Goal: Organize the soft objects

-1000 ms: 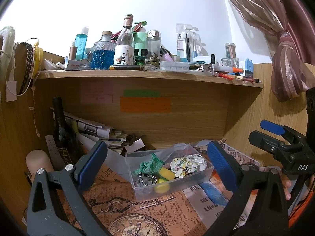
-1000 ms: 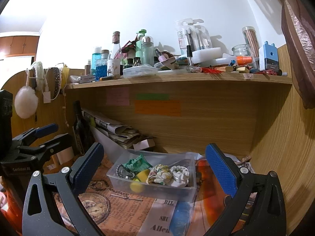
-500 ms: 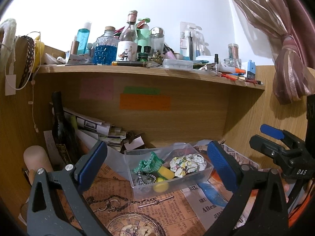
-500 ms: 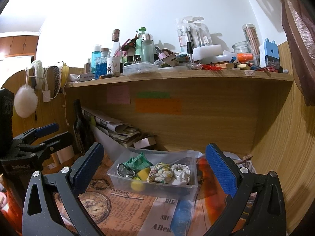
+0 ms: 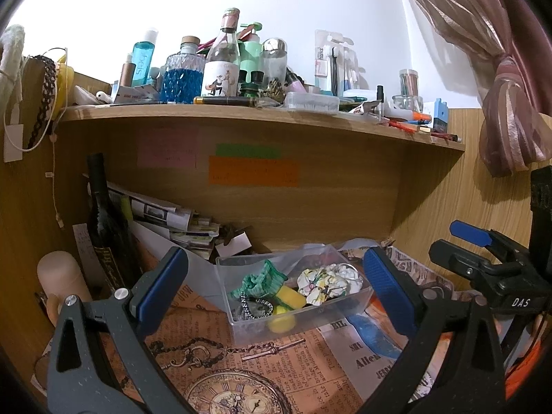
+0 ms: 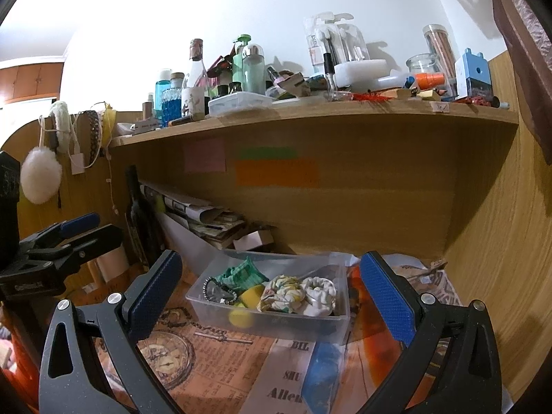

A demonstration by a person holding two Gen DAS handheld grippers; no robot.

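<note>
Both empty, jaws wide: left gripper (image 5: 276, 289) and right gripper (image 6: 270, 288), at 6 o'clock from scrunchie-filled bin (image 6: 276, 321).

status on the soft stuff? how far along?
Done: green cloth, patterned scrunchie and white scrunchie lie in the clear bin. In hand: nothing; left tongs and right tongs are open and empty. Left: no loose soft item visible on the desk.

My views were sharp and bright up top, where the white wall (image 6: 241, 7) glared; under the shelf (image 5: 262, 117) it was dim. Fisheye bent the edges, corners black.
</note>
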